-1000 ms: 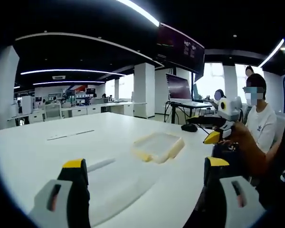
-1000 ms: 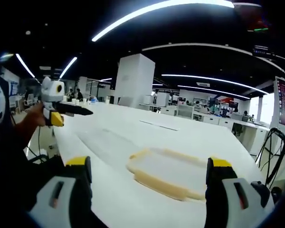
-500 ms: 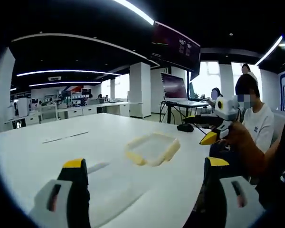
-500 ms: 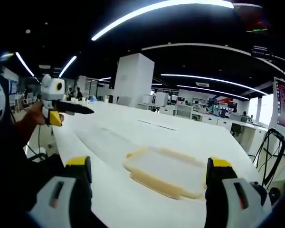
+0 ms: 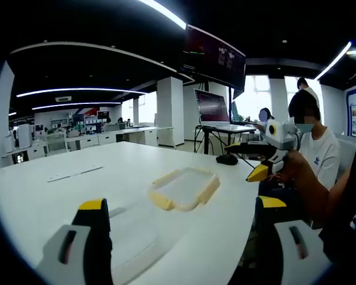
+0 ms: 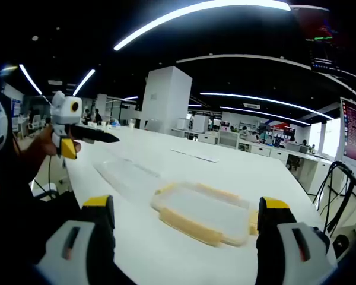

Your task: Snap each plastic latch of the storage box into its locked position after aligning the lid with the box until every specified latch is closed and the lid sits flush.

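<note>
- left claw (image 5: 181, 228): jaws spread wide, holding nothing, raised above the near edge of the white surface (image 5: 77, 196). against the picture a second ago, the lid sits further left and nearer in this view; the whole picture has shifted, so the camera moved.
- right claw (image 6: 184, 228): jaws spread wide, empty, raised above the surface; it also shows in the left gripper view, held in a hand (image 5: 296, 172) at the right.
- in the right gripper view the lid shows more fully than a second ago, again with a shift of the whole picture.
- lid (image 6: 203, 209): clear plastic with yellow latches (image 6: 190, 225) along its edges, lying flat on the surface, ahead of both claws and apart from them.
- clear storage box (image 6: 126, 173): lies on the surface beyond the lid, apart from it.
- surroundings: seated person (image 5: 317, 151), monitor (image 5: 212, 107) on a stand, white pillar (image 6: 166, 98).
</note>
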`<state>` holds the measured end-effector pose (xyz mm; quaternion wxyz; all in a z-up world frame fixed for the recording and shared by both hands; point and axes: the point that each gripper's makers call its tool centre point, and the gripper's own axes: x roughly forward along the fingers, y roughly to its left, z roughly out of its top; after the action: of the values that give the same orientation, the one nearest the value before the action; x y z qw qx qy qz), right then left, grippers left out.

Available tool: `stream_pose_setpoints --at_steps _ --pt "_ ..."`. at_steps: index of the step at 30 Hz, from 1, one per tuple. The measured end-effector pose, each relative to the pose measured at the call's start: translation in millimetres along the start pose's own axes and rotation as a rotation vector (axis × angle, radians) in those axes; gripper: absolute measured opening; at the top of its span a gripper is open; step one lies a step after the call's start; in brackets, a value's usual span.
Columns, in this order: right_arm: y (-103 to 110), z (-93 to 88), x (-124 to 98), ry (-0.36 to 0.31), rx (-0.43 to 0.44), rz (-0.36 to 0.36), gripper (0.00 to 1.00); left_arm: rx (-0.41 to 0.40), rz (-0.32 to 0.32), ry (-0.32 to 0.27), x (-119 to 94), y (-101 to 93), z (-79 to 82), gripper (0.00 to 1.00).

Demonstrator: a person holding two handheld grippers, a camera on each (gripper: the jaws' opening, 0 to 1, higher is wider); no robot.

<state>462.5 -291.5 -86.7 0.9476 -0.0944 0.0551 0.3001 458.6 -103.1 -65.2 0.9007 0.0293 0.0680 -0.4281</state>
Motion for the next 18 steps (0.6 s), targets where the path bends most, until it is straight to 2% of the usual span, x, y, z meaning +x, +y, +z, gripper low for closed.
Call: stream_pose_setpoints --at_steps 6,12,18 --pt "-3.3 -2.9 -3.1 0.004 0.0 -0.006 1.0 0.012 -0.013 0.003 5.5 -4.1 2.7 1.0" --pt "-7.6 -5.2 -6.4 0.007 -0.003 -0.01 1.0 0.039 -0.029 0.052 16.1 -6.6 -9.0 1.0" --pt "-15.0 -6.5 -9.8 0.014 -0.012 -0.023 1.0 0.046 -0.051 0.044 22.1 -12.9 -2.0 1.0"
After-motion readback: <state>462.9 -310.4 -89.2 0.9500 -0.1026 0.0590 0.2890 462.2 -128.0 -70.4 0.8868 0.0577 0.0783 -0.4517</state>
